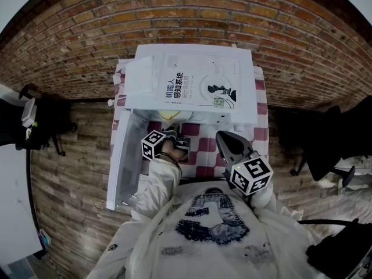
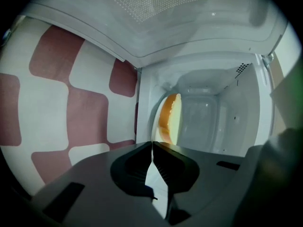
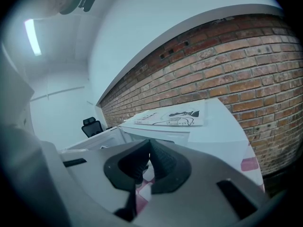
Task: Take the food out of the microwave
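Door (image 1: 123, 161) open, my left claw (image 2: 152, 148) clamped on the plate (image 2: 155, 117) rim, food (image 2: 168, 119) still inside the microwave (image 2: 213, 122), right claw (image 3: 149, 148) closed and empty out front; I reckon pull-out and set-down on the desk (image 1: 203, 147) remain.

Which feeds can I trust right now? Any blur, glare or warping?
Left gripper view: soft all over, the food on its plate a blurred orange-yellow smear. Right gripper view: sharper, ceiling light glares top left. Head view: fisheye bows the brick wall, microwave top washed out white.
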